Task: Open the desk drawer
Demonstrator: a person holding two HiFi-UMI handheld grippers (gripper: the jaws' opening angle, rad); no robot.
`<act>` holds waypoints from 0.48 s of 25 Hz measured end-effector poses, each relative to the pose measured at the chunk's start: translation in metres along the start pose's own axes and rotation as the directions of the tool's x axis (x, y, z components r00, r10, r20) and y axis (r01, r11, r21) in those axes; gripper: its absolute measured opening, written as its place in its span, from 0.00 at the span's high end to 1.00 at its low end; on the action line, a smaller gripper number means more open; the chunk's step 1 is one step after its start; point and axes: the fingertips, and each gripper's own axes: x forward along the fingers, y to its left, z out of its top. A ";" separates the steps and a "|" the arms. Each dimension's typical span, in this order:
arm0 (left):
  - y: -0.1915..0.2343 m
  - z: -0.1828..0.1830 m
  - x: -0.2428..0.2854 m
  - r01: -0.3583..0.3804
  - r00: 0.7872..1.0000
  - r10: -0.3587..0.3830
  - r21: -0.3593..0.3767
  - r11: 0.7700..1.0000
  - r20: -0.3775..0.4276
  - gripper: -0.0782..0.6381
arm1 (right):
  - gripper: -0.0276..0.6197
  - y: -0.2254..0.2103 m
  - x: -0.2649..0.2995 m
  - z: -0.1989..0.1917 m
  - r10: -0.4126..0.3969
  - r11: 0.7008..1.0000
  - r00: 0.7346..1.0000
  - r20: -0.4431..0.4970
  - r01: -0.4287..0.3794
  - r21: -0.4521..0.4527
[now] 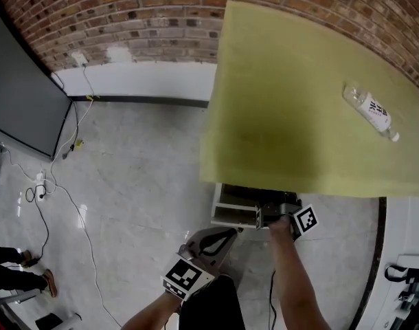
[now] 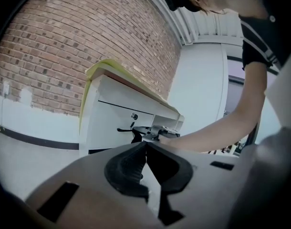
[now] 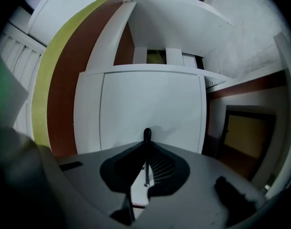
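Observation:
A desk with a yellow cloth top (image 1: 292, 102) stands by the brick wall. Under its near edge the white drawer (image 1: 230, 208) sticks out a little. My right gripper (image 1: 264, 217) is at the drawer's front. In the right gripper view the drawer front (image 3: 150, 104) fills the middle, and a thin dark handle (image 3: 146, 135) stands upright between the jaws of my right gripper (image 3: 146, 149), which are shut on it. My left gripper (image 1: 223, 236) hangs lower left, away from the desk; my left gripper (image 2: 146, 147) is shut on nothing and faces the drawer front (image 2: 117, 116).
A clear plastic bottle (image 1: 371, 111) lies on the desk top at the right. A dark panel (image 1: 24, 95) leans at the left, with cables (image 1: 51, 184) trailing over the floor. A person's shoes (image 1: 41, 280) show at the lower left. White furniture (image 1: 409, 253) stands at the right.

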 end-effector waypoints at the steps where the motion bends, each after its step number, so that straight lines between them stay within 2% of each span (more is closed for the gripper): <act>1: -0.001 0.002 -0.001 -0.008 1.000 0.008 -0.010 1.000 0.001 0.87 | 0.91 0.001 0.000 0.000 0.000 1.000 1.000 -0.002 0.000 0.008; 12: -0.027 0.017 -0.021 -0.053 0.999 0.053 -0.028 0.998 -0.012 0.87 | 0.92 0.005 -0.020 -0.007 -0.033 0.999 0.999 -0.032 0.034 0.012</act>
